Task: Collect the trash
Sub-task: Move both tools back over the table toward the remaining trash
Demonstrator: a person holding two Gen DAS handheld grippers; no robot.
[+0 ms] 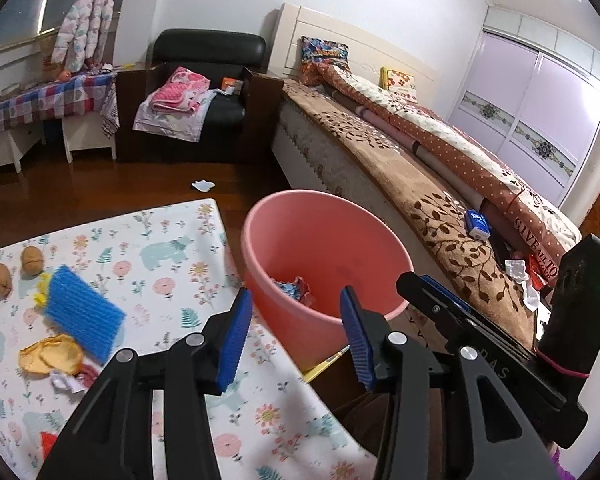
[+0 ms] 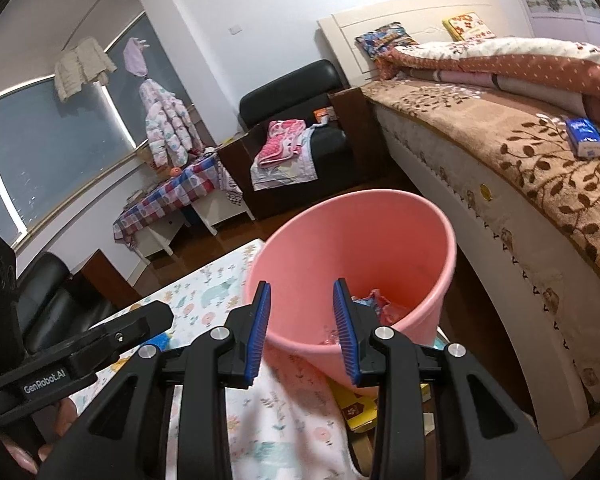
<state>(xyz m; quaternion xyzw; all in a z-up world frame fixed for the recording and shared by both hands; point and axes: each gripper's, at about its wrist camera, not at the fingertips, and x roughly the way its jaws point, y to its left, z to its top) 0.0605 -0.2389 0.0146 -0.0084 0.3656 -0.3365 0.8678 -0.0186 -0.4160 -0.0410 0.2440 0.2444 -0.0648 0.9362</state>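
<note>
A pink bin [image 1: 320, 240] stands between the table and the bed, with crumpled wrappers [image 1: 296, 289] at its bottom. It also shows in the right wrist view [image 2: 360, 248]. My left gripper [image 1: 296, 336] is open and empty, just in front of the bin's near rim. My right gripper [image 2: 302, 332] is open and empty above the bin's near rim; its body shows in the left wrist view [image 1: 572, 320]. On the floral tablecloth [image 1: 172, 248] lie a blue corrugated piece [image 1: 82, 312], a gold wrapper [image 1: 52, 354], two walnuts [image 1: 32, 260] and white paper scraps [image 1: 64, 382].
A bed [image 1: 420, 168] runs along the right, with a blue packet [image 1: 478, 224] and wrappers [image 1: 520, 276] on it. A black armchair [image 1: 204, 92] with clothes stands behind. A white paper scrap [image 1: 202, 186] lies on the wood floor. A yellow box [image 2: 356, 412] lies under the bin.
</note>
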